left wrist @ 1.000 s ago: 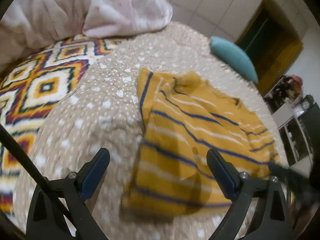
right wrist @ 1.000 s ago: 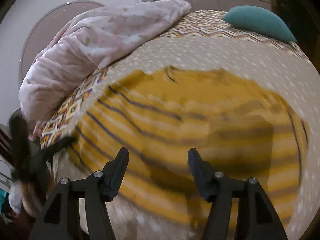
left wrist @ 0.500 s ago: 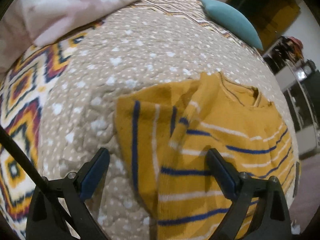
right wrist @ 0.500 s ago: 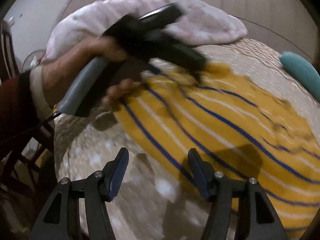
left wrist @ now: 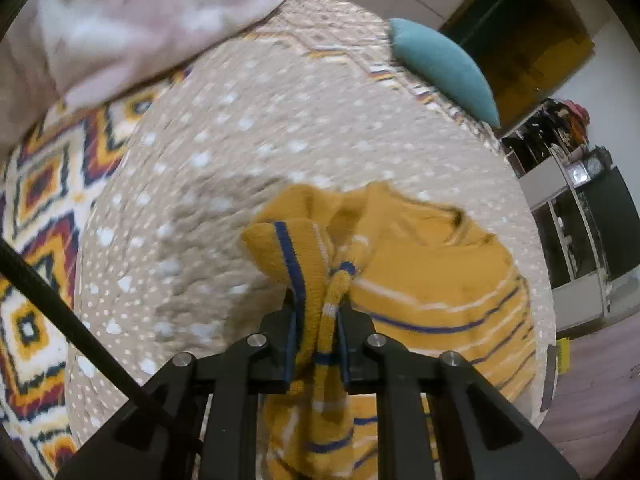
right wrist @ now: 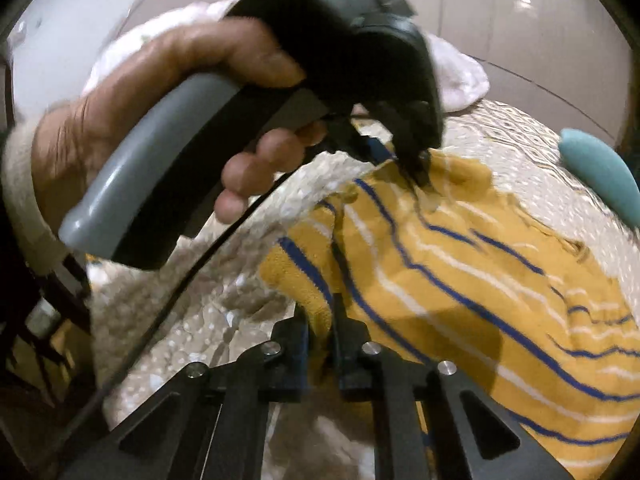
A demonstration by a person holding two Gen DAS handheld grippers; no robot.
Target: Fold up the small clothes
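Yellow striped top (left wrist: 432, 280) spread on the dotted bedspread (left wrist: 240, 160), short of the teal cushion (left wrist: 444, 64) at the far edge. Left gripper (left wrist: 316, 320) closing on a bunched fold of its sleeve, right gripper (right wrist: 320, 328) clamped on the near hem edge; both angled steeply down, left hand (right wrist: 160, 120) wrapped round its handle. Risk, by judgement: uneven pull dragging the bunched knit into a crooked fold, or thin hem slipping free.

Home bedroom: a bed with dotted beige quilt (left wrist: 248, 132), patterned spread (left wrist: 36, 208), pink duvet (left wrist: 132, 20), teal pillow (left wrist: 444, 68); cluttered shelving (left wrist: 576, 216) beyond.
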